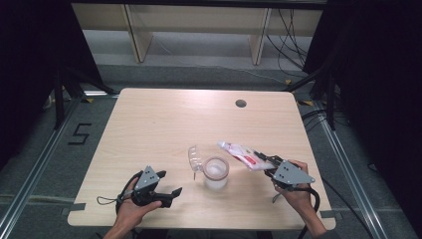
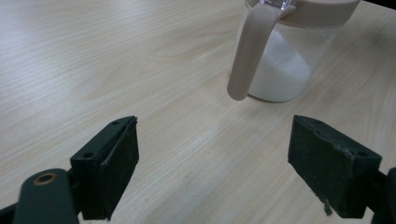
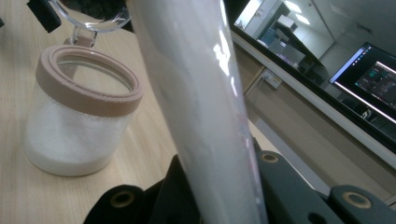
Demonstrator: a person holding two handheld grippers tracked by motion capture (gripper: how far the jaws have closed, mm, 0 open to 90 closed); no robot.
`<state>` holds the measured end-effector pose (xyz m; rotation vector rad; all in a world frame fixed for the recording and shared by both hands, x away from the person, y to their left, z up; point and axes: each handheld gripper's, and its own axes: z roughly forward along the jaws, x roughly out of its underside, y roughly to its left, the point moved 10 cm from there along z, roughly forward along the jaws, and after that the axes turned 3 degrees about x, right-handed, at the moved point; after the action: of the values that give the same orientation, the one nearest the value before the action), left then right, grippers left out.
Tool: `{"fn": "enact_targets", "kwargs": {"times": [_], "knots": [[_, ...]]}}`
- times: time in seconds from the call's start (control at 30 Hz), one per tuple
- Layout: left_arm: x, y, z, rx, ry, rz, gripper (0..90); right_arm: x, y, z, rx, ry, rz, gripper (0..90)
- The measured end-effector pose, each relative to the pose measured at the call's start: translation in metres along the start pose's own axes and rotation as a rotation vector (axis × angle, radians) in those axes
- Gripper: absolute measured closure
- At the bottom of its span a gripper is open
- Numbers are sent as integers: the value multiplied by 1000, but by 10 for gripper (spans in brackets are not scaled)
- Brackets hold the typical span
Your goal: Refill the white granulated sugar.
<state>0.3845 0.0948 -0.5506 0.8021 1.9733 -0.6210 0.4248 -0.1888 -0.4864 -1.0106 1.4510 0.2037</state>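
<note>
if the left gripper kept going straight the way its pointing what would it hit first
Probably the jar of white powder. In the left gripper view it stands ahead of the open left gripper, slightly toward one jaw, its beige handle nearest. Bare table lies between; depth is hard to judge.

one jar (image 1: 216,173), one packet (image 1: 242,155), two tongs (image 1: 166,186) (image 1: 262,160), one table (image 1: 164,119).

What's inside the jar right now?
The jar holds white granules, filling roughly its lower half. Its hinged clear lid stands open. The frosted wall blurs the exact level, and the floor under the granules is covered.
</note>
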Motion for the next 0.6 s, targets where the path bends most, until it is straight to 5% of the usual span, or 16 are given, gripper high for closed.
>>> {"fn": "enact_targets", "kwargs": {"times": [0.1,0.17,0.3,0.4,0.6], "knots": [[0,0,0,-2,0,-1,160,0,-5,2,5,-23,-29,864],[0,0,0,-3,0,-6,160,3,-3,1,-6,-9,34,866],[0,-1,0,-2,0,-12,160,6,-8,5,-8,-24,32,869],[0,0,0,-2,-1,-3,160,12,-9,7,-12,-21,102,870],[0,0,0,-2,0,-3,160,21,-19,9,1,-23,166,871]]}}
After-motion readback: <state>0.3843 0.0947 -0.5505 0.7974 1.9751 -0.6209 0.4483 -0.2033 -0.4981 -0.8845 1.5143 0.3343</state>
